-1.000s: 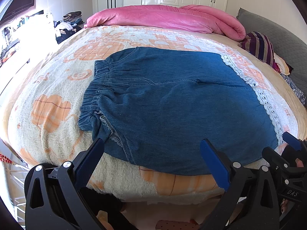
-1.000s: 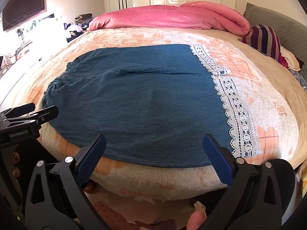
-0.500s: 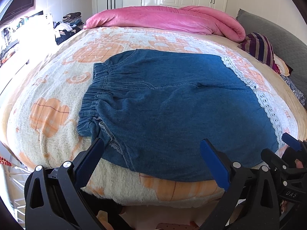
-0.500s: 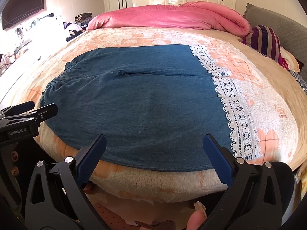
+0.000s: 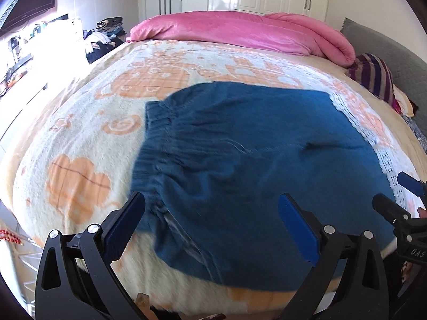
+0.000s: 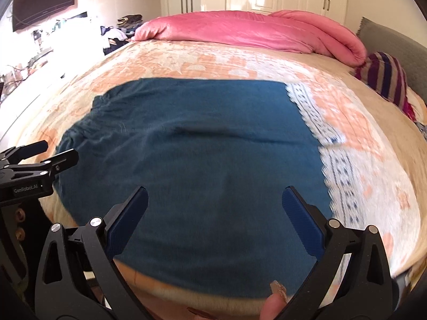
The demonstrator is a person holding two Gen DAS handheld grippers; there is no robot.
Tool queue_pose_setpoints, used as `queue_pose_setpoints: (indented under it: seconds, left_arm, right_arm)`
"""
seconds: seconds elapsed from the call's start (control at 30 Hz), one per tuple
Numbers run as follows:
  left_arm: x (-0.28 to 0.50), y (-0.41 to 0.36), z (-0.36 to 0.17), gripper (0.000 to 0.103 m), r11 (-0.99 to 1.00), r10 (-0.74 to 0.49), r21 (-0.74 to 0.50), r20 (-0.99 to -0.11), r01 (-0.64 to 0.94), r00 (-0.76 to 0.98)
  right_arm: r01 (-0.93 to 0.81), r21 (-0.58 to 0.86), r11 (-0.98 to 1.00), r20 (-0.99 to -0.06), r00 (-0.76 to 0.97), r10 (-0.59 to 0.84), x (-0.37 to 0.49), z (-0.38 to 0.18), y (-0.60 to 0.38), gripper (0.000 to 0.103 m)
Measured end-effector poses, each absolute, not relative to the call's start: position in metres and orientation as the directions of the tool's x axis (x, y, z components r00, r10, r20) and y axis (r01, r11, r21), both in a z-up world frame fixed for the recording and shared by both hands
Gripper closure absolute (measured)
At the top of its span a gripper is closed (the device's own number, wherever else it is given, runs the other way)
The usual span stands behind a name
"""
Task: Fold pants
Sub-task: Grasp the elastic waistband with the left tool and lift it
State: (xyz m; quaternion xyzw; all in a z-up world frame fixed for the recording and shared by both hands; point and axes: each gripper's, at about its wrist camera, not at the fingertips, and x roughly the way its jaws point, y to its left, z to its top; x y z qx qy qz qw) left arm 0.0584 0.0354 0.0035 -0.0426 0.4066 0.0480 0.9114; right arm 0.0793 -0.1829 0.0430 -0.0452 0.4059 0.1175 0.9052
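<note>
Both my grippers are moving in closer over the near edge of the bed [image 5: 80,138] now, so the pants [image 5: 253,160] fill more of each view. They lie flat by that edge, waistband left, lace hems right. Left gripper [image 5: 212,229] and right gripper [image 6: 214,221] have jaws wide apart, holding nothing. So I'm still approaching; next up is probably pinching the near edge.

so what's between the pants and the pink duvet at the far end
Only bare patterned blanket between pants and pink duvet; both wrist views show it.
</note>
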Motion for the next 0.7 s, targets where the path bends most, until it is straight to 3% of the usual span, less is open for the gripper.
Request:
queue_pose_setpoints:
  seconds: [0.7]
  left_arm:
    - [0.161, 0.119, -0.003, 0.004, 0.962, 0.09, -0.086, -0.794, -0.258, 0.601]
  right_arm:
    - [-0.37, -0.041, 0.928, -0.753, 0.622, 0.215, 0.196, 0.053, -0.136, 0.008]
